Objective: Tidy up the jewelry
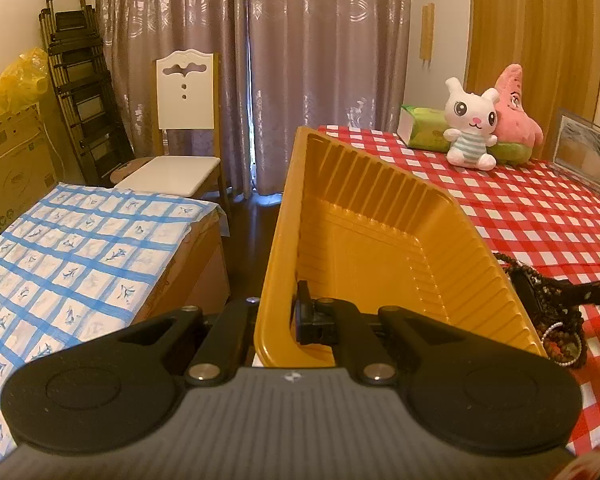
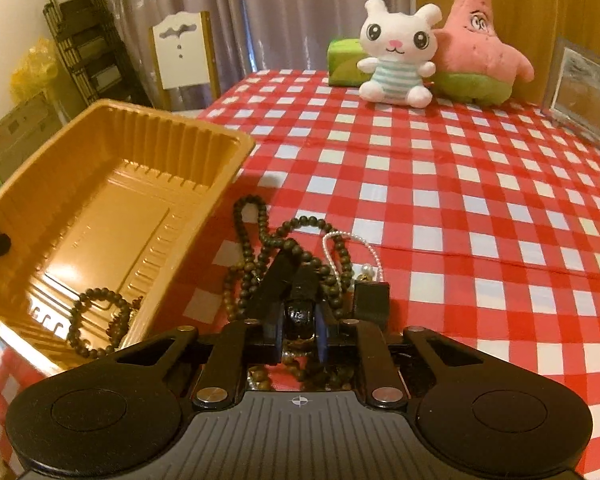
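A yellow ribbed plastic tray [image 1: 380, 240] stands tilted at the left edge of the red-checked table [image 2: 460, 200]. My left gripper [image 1: 290, 316] is shut on the tray's near wall, one finger inside and one outside. A dark bead bracelet [image 2: 96, 320] lies in the tray [image 2: 120, 208]. Beside the tray, a tangle of dark bead strings [image 2: 260, 236] and a white pearl string [image 2: 352, 240] rests on the cloth. My right gripper [image 2: 296, 270] points down into this pile. Its jaws stand close together on a dark, glossy part of the beads. The pile [image 1: 560, 332] also shows past the tray's right rim.
A white plush rabbit [image 2: 396, 52], a pink starfish plush [image 2: 476, 40], a green tissue pack [image 2: 344, 60] and a picture frame [image 2: 580, 84] line the table's far side. Left of the table are a blue-checked covered surface [image 1: 80, 248], a white chair [image 1: 184, 120] and a folded ladder [image 1: 80, 80].
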